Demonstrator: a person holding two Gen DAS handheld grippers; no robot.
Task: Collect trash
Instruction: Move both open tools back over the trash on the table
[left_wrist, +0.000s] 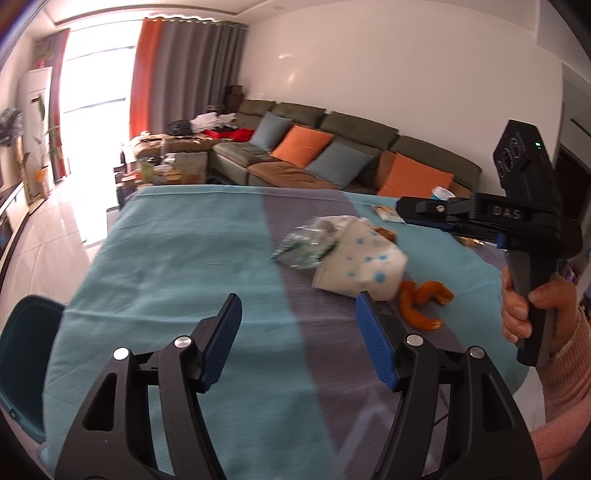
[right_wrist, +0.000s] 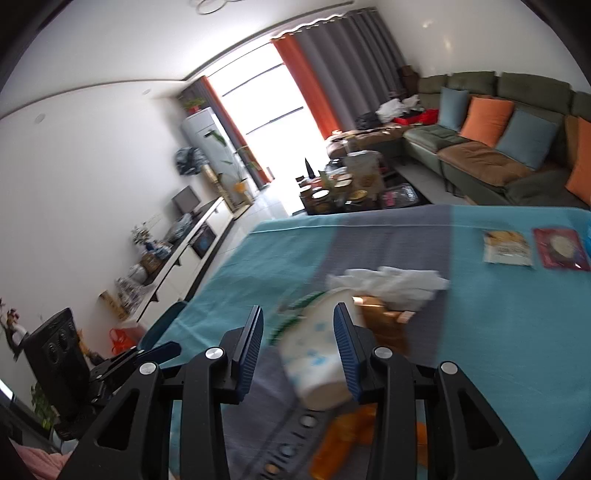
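Observation:
A white paper cup (left_wrist: 364, 264) with blue dots lies on its side on the teal and grey tablecloth (left_wrist: 184, 240). A crumpled clear wrapper (left_wrist: 306, 243) sticks out by its mouth. Orange peel (left_wrist: 424, 302) lies just beside the cup. My left gripper (left_wrist: 297, 306) is open and empty, short of the cup, its right finger near the cup's base. A hand (left_wrist: 532, 314) holds my right gripper (left_wrist: 400, 206) above the table's right side. In the right wrist view the right gripper (right_wrist: 298, 325) is open; the blurred cup (right_wrist: 317, 362) shows in the gap, untouched. White tissue (right_wrist: 391, 282) lies beyond it.
Two flat snack packets (right_wrist: 508, 247) (right_wrist: 561, 249) lie at the table's far right. A teal chair (left_wrist: 26, 350) stands at the near left corner. Beyond the far edge are a cluttered low table (right_wrist: 351, 184) and a sofa (left_wrist: 332, 147). The left gripper (right_wrist: 147, 354) shows low on the left.

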